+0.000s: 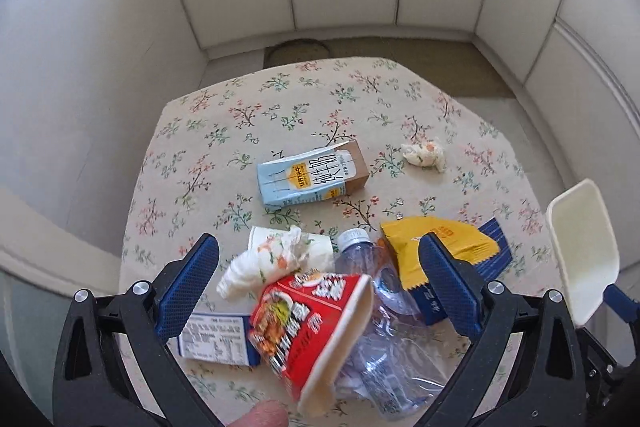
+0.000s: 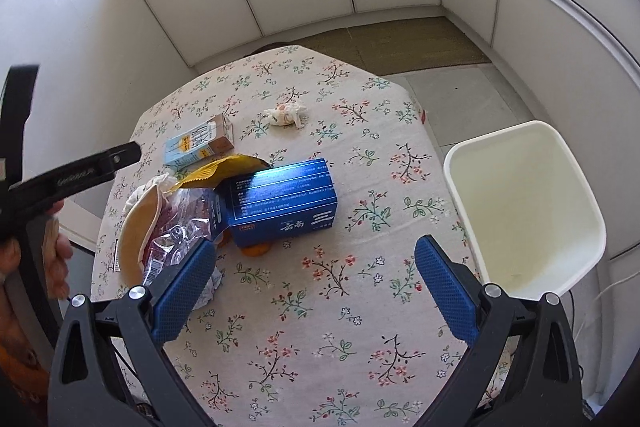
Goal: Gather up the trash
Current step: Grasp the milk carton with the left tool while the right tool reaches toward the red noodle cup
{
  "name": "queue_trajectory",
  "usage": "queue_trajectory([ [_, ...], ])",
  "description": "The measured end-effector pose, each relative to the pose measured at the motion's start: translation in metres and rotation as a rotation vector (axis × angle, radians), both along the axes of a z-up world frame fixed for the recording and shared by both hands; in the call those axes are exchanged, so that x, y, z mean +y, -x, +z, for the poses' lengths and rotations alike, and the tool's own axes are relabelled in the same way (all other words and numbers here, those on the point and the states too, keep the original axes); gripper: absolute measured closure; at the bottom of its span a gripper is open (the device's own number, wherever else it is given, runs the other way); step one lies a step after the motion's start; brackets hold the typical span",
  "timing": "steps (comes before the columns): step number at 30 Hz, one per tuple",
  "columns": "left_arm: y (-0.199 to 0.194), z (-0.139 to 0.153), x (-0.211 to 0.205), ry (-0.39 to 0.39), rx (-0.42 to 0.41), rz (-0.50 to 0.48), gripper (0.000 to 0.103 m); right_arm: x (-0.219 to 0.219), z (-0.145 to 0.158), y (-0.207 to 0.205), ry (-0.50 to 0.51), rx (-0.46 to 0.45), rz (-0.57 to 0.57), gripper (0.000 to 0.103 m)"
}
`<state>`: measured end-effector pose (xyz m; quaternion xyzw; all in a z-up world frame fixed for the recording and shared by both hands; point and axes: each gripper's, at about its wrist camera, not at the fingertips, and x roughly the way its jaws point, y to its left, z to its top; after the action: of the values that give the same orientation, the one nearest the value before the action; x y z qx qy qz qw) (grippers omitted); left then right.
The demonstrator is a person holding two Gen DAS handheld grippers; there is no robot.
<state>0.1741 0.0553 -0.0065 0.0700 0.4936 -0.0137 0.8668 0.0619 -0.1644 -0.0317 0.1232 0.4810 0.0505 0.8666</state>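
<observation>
I see the table (image 2: 320, 307) under its floral cloth filling most of both views, with white cabinet panels around it. Off its right edge stands the cream bin (image 2: 528, 203), open and well apart from the heap of rubbish.

The heap sits at the table's left side. My left gripper (image 1: 316, 283) hangs over it with its blue pads spread wide, gripping nothing. Between them I see the red noodle cup (image 1: 312, 331) lying on its side, mouth toward the crushed clear bottle (image 1: 384, 323), which leans against it. Behind the cup lies a paper cup (image 1: 316, 247) stuffed with a crumpled tissue (image 1: 264, 263). The yellow wrapper (image 1: 436, 247) rests on the blue box (image 2: 280, 203), partly behind the right finger. A blue-and-white carton (image 1: 216, 343) lies under the left finger.

Farther out, the milk carton (image 1: 312, 179) lies flat, alone, and a small tissue wad (image 1: 424, 155) sits beyond it, to the right.

My right gripper (image 2: 316, 283) hovers over bare cloth, tilted down, fingers also wide apart and empty; the blue box lies ahead of its left pad. At the left edge of the right wrist view I see a hand (image 2: 56, 255) holding the other tool.
</observation>
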Motion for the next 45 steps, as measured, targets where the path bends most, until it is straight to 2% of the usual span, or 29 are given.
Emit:
queue_trajectory([
  [5, -0.049, -0.033, -0.012, -0.143, 0.099, -0.142, 0.007, 0.011, -0.01, -0.012, 0.004, 0.041, 0.026, 0.006],
  [9, -0.079, -0.065, -0.027, -0.286, 0.159, -0.268, 0.007, 0.012, -0.017, -0.018, -0.023, 0.075, 0.036, 0.006],
  [12, -0.093, -0.083, -0.033, -0.318, 0.206, -0.343, 0.007, 0.01, -0.02, -0.021, -0.039, 0.091, 0.039, 0.006],
  [16, -0.113, -0.103, -0.034, -0.36, 0.246, -0.372, 0.007, 0.008, -0.025, -0.024, -0.045, 0.108, 0.035, 0.006],
  [20, -0.126, -0.113, -0.031, -0.326, 0.259, -0.377, 0.008, 0.006, -0.032, -0.025, -0.049, 0.131, 0.038, 0.006],
  [23, -0.129, -0.123, -0.033, -0.345, 0.274, -0.4, 0.009, 0.005, -0.036, -0.026, -0.043, 0.149, 0.039, 0.006],
  [25, -0.131, -0.13, -0.033, -0.348, 0.296, -0.417, 0.022, 0.004, -0.038, -0.027, -0.047, 0.158, 0.035, 0.006],
  [26, -0.132, -0.133, -0.032, -0.344, 0.309, -0.418, 0.025, 0.004, -0.038, -0.026, -0.05, 0.158, 0.033, 0.006],
  [30, -0.132, -0.133, -0.025, -0.311, 0.285, -0.405, 0.03, 0.006, -0.036, -0.026, -0.052, 0.143, 0.034, 0.006],
  [33, -0.133, -0.13, -0.016, -0.273, 0.268, -0.365, 0.032, 0.01, -0.037, -0.026, -0.04, 0.145, 0.048, 0.006],
  [37, -0.13, -0.122, 0.003, -0.21, 0.222, -0.28, 0.039, 0.012, -0.038, -0.026, -0.034, 0.146, 0.056, 0.006],
  [45, -0.105, -0.083, 0.047, -0.099, 0.067, -0.071, 0.04, 0.026, -0.024, -0.022, -0.037, 0.092, 0.083, 0.006],
])
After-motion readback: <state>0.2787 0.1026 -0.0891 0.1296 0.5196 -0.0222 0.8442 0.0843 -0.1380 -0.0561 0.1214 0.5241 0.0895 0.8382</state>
